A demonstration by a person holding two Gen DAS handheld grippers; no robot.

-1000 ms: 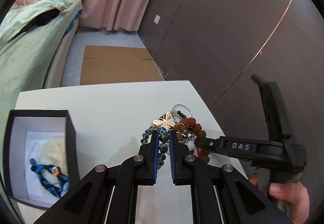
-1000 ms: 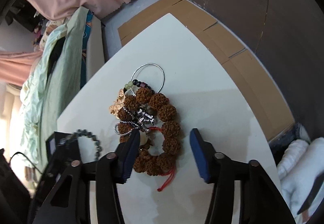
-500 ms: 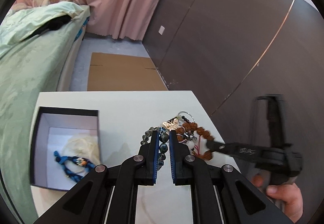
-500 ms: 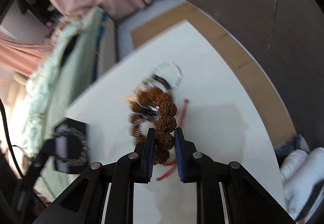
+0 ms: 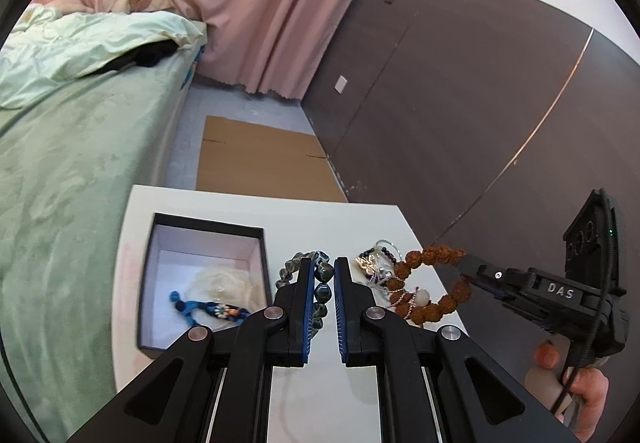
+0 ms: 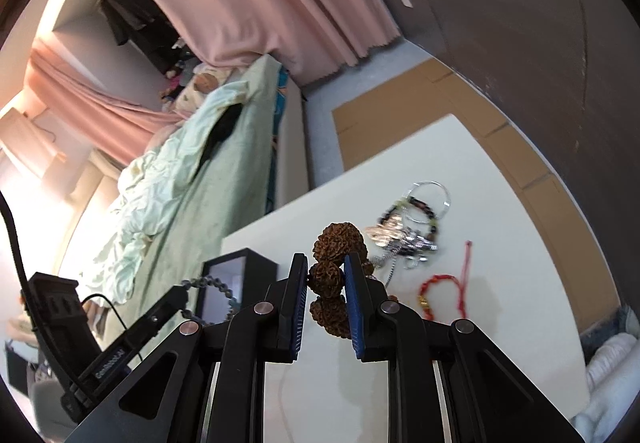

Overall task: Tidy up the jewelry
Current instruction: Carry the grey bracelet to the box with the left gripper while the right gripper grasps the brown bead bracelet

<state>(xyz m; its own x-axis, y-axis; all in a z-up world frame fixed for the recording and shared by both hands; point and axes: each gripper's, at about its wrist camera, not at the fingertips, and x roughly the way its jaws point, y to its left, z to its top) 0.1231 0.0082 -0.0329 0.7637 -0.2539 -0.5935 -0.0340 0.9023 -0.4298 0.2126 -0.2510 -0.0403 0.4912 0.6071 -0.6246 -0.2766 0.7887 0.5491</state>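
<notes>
My left gripper (image 5: 323, 267) is shut on a grey-green stone bead bracelet (image 5: 323, 277), held above the white table (image 5: 332, 219) just right of the black jewelry box (image 5: 208, 227). The box holds a blue bead bracelet (image 5: 208, 309) and a pale piece. My right gripper (image 6: 326, 267) is shut on a brown seed bead bracelet (image 6: 326, 277), lifted off the table; it also shows in the left wrist view (image 5: 428, 283). A tangle of silver and bead jewelry (image 6: 412, 227) and a red cord bracelet (image 6: 444, 287) lie on the table.
A bed with a green cover (image 5: 72, 131) runs along the table's left. Flat cardboard (image 5: 260, 163) lies on the floor beyond the table. A dark wall (image 5: 460, 103) stands to the right, pink curtains (image 5: 272, 3) at the back.
My right gripper closed on the brown seed bracelet and lifted it off the pile, uncovering the red cord bracelet. My left gripper, still holding the stone bracelet, rose and shifted toward the box.
</notes>
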